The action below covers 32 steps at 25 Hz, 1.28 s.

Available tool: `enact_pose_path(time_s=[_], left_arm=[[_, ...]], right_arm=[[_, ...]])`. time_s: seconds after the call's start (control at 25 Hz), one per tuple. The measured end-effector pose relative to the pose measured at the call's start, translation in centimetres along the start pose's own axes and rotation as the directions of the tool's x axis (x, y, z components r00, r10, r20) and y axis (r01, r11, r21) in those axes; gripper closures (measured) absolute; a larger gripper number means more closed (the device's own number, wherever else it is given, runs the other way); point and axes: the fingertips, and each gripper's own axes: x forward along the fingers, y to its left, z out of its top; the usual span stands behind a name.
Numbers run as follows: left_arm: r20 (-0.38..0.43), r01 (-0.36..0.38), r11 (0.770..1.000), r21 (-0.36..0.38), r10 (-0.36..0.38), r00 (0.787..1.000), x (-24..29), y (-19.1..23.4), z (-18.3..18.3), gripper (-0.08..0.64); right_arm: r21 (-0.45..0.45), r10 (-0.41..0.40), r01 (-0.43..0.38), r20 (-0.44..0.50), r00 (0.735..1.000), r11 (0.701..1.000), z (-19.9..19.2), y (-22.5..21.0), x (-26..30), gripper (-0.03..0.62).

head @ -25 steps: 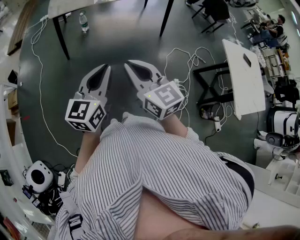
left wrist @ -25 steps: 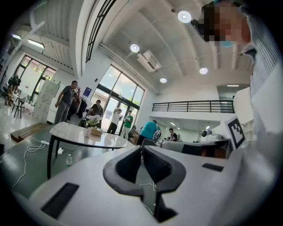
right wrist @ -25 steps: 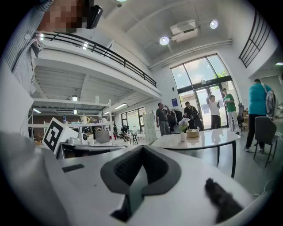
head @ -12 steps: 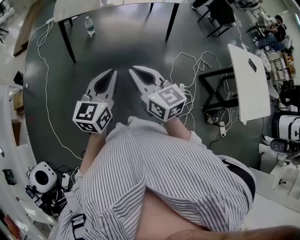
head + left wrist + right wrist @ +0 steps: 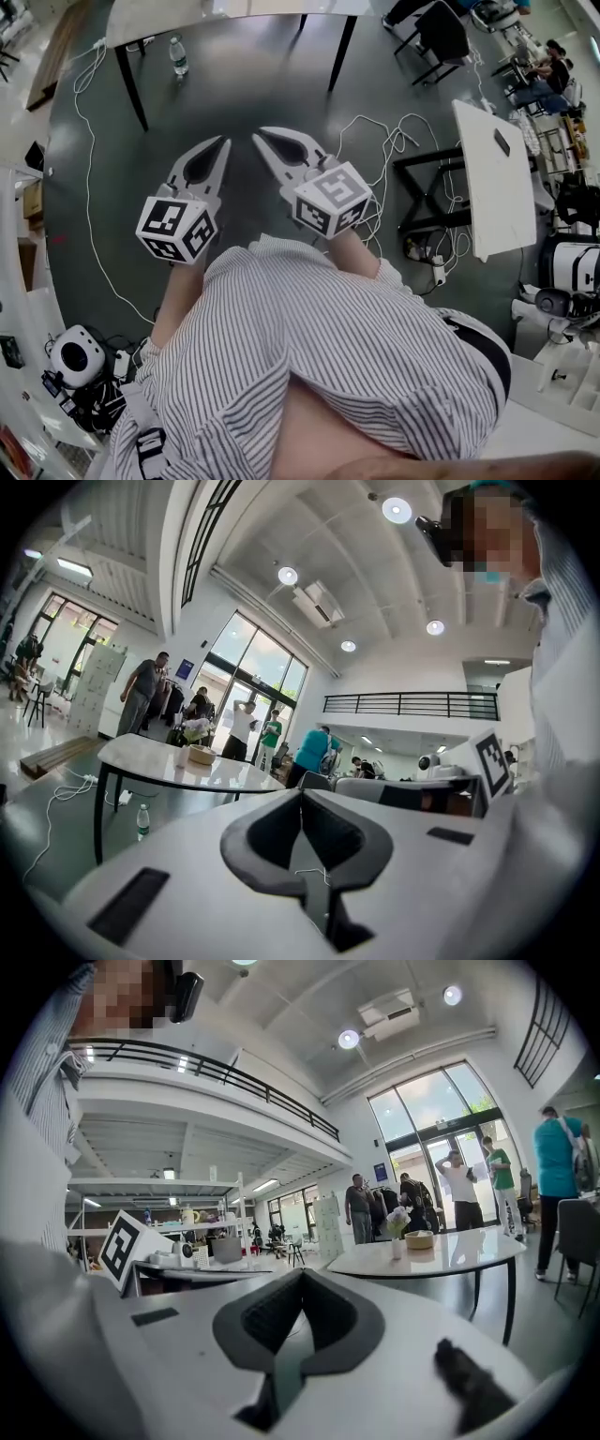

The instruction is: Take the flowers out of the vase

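Left gripper and right gripper: jaws pressed together, pinching nothing. Far ahead of the jaws, on a table: flowers in a small vase. Likely light, soft, easy to squash. Best pinched gently, low down, just above the vase.

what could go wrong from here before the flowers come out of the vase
White cables loop across the floor near the path: a trip is possible on the way to the table. The left hand-held gripper and right hand-held gripper are shut; arriving so could tip the small vase rather than pinch the flowers.
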Motion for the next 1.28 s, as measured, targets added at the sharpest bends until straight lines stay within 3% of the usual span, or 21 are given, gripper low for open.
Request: enact_pose_path(time_s=[0.32, 0.64, 0.92, 1.28], left_arm=[[0.019, -0.037, 0.999, -0.010, 0.037, 0.999, 2.5, 0.5, -0.2, 0.545], [-0.001, -0.065, 0.996, -0.058, 0.065, 0.998, 5.1, 4.0, -1.0, 0.545], [-0.028, -0.058, 0.994, -0.090, 0.056, 0.998, 10.6, 10.3, -0.1, 0.545], [-0.036, -0.025, 0.998, -0.060, 0.023, 0.999, 18.6, 22.3, 6.2, 0.545]], right_arm=[[-0.022, 0.060, -0.060, -0.007, 0.998, 0.998, -0.2, -1.1, 0.5, 0.578], [0.035, 0.006, -0.006, -0.017, 1.000, 0.999, -1.1, -5.2, 2.8, 0.578], [0.054, -0.020, 0.022, -0.028, 0.999, 0.998, -0.1, -10.5, 10.0, 0.578], [0.036, -0.062, 0.062, -0.017, 0.998, 0.997, 4.5, -17.4, 22.4, 0.578]])
